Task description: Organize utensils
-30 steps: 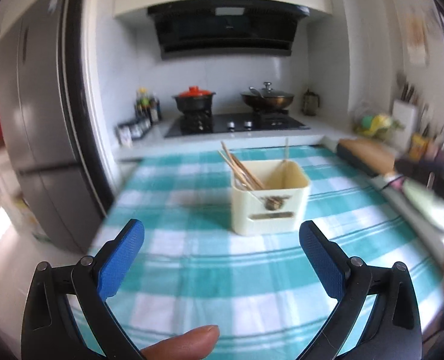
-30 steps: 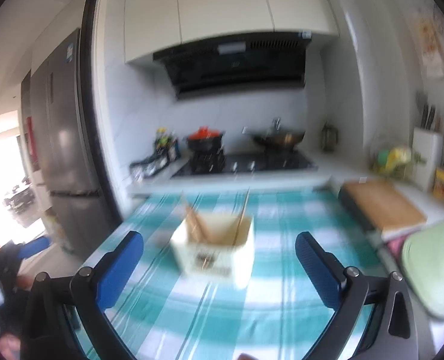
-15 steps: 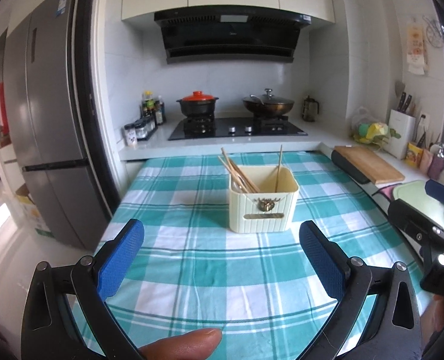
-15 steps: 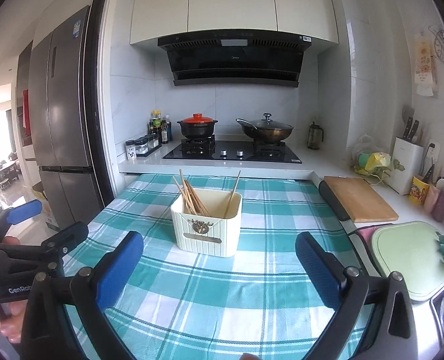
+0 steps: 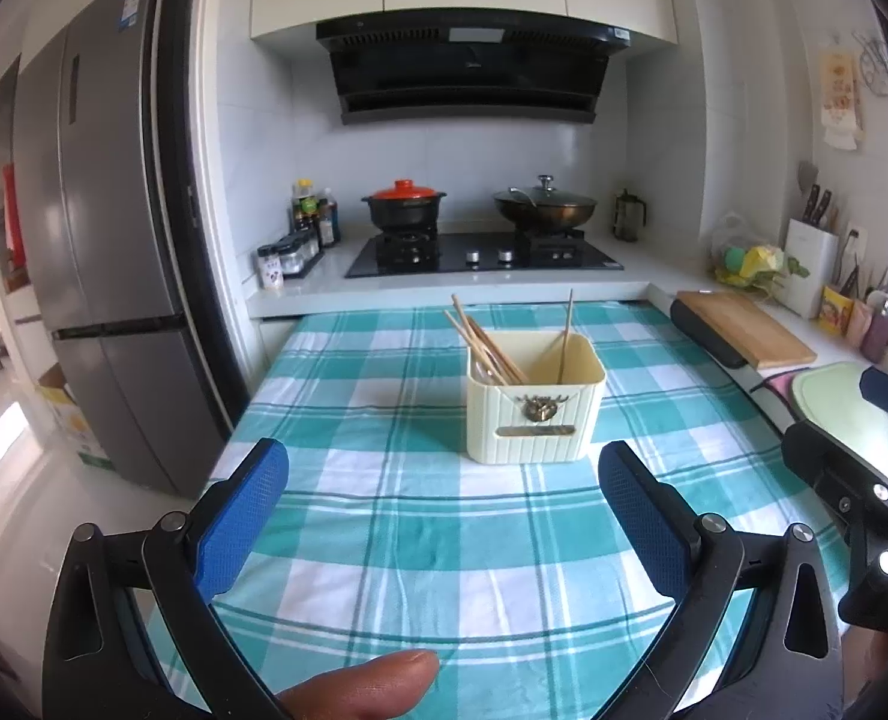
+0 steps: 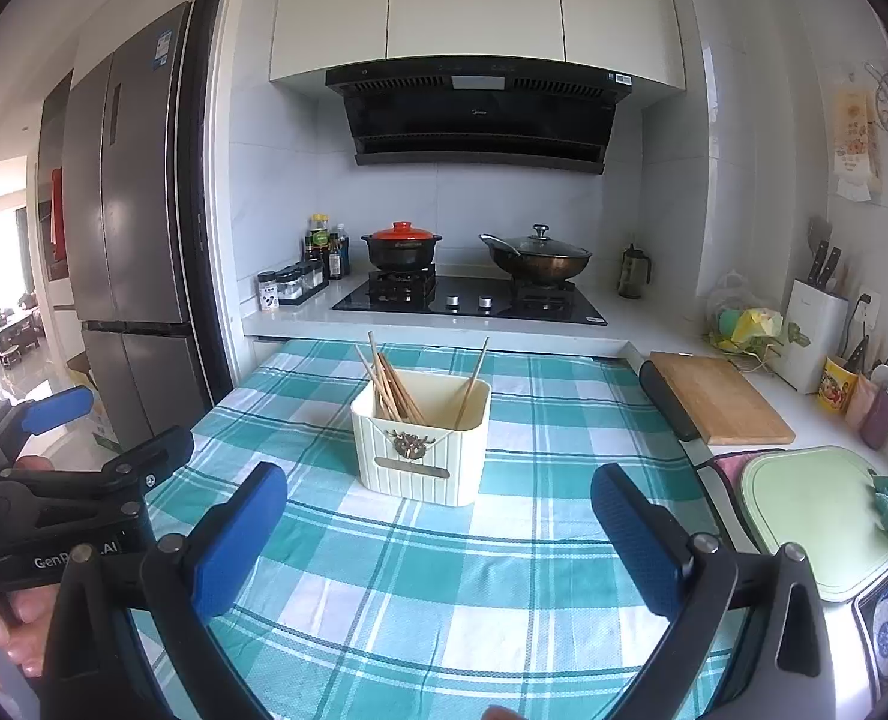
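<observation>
Two hand-held grippers face a table covered by a teal-and-white checked cloth (image 5: 420, 516), its near edge cut off by the frame in both views. On the cloth, near the middle and ahead of both grippers, stands the cream ribbed rectangular utensil holder (image 5: 534, 414) with a small dark emblem on its front; several wooden chopsticks (image 5: 486, 348) lean in its left part and a single one stands apart at the right, their lower ends hidden by the holder's wall. The left gripper (image 5: 444, 516), black with blue pads, is spread wide with nothing between its fingers, well short of the holder; a fingertip of the person's left hand (image 5: 360, 687) shows at the bottom edge, the rest out of frame. The right gripper (image 6: 438, 531) is likewise wide apart and empty; in the left wrist view only part of it shows at the right border. Beyond the table, a black gas hob (image 6: 474, 300) carries a black pot with a red lid (image 6: 402, 246) and a lidded dark wok (image 6: 537, 255). Small jars beside the hob are too small to make out.
</observation>
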`<state>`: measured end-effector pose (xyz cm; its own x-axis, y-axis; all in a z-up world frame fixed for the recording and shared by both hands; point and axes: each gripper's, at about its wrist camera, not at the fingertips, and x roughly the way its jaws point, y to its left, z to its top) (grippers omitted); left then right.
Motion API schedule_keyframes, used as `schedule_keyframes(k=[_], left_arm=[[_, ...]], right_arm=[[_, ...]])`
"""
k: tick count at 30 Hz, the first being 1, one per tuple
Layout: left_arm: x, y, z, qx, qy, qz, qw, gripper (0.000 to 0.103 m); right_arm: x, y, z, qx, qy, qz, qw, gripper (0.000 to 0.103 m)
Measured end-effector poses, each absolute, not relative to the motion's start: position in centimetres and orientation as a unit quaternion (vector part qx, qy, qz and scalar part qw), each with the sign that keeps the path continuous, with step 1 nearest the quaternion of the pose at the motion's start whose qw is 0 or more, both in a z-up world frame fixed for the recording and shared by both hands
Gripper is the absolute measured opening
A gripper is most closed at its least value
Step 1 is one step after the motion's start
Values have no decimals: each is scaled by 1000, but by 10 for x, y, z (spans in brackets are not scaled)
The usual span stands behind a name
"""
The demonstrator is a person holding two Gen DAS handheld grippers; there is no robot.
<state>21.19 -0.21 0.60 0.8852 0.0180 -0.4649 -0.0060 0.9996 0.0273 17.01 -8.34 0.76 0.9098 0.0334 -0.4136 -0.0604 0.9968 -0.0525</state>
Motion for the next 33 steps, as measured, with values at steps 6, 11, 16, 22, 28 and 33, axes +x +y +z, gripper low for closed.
schedule_keyframes(k=[6, 11, 16, 22, 28, 33], left_arm=[[212, 0, 8, 11, 239, 6, 971, 103], [211, -1, 8, 10, 238, 7, 971, 103], [210, -1, 9, 8, 237, 6, 971, 103], [208, -2, 12, 8, 236, 6, 972, 103], [208, -3, 12, 7, 236, 6, 972, 103], [208, -4, 13, 7, 236, 6, 972, 103]], right_arm=[[170, -82, 8, -32, 212, 24, 977, 103], [170, -82, 7, -33, 212, 23, 976, 103], [167, -81, 7, -35, 214, 25, 976, 103], [167, -80, 7, -35, 213, 25, 976, 103], [164, -78, 7, -37, 212, 26, 976, 103], [165, -78, 7, -37, 212, 25, 976, 103]])
